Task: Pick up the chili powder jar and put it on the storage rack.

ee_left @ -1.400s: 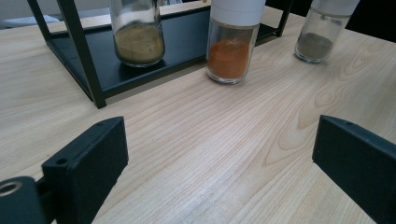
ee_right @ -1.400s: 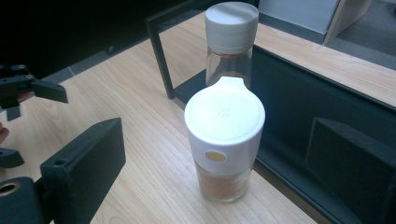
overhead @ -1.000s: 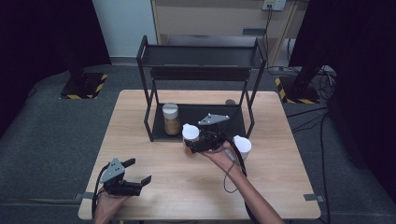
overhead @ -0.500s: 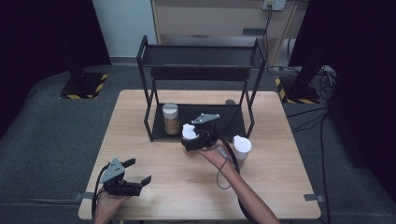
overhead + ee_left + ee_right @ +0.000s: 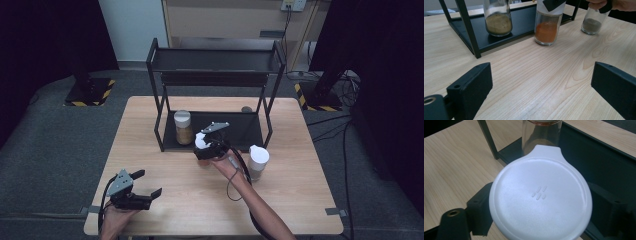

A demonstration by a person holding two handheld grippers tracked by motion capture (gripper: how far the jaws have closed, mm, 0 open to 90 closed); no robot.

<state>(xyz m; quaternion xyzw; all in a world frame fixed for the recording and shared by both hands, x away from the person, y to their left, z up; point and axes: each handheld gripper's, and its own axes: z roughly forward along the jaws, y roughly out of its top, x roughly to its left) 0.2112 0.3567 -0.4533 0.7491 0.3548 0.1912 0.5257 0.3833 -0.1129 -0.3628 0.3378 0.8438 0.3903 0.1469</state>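
Standing on dark grey carpet, a pale wooden table [image 5: 165,165] carries the work, with black curtains to left and right, a white wall panel and a beige cabinet at the far side, and two yellow-and-black striped stand bases on the floor. At the far middle of the table sits one black two-tier metal rack [image 5: 215,60]. There are three glass jars in all: one jar of tan powder [image 5: 183,127] stands on the rack's lower shelf at its left; one jar of orange powder [image 5: 547,26] stands on the table just in front of the shelf's near edge; one jar of grey powder [image 5: 258,162] with a white lid stands on the table to the right, near the person's right forearm. The right gripper [image 5: 206,147] sits over the orange jar, and its jaws have just been closing, with the jar's white lid [image 5: 540,200] between them; in the right gripper view the black jaws flank the lid on both sides, close against its rim, though whether the pads press on it I cannot tell. The left gripper [image 5: 145,187] rests at the near left corner of the table, its jaws spread wide with nothing between them, as the left gripper view shows above bare wood.
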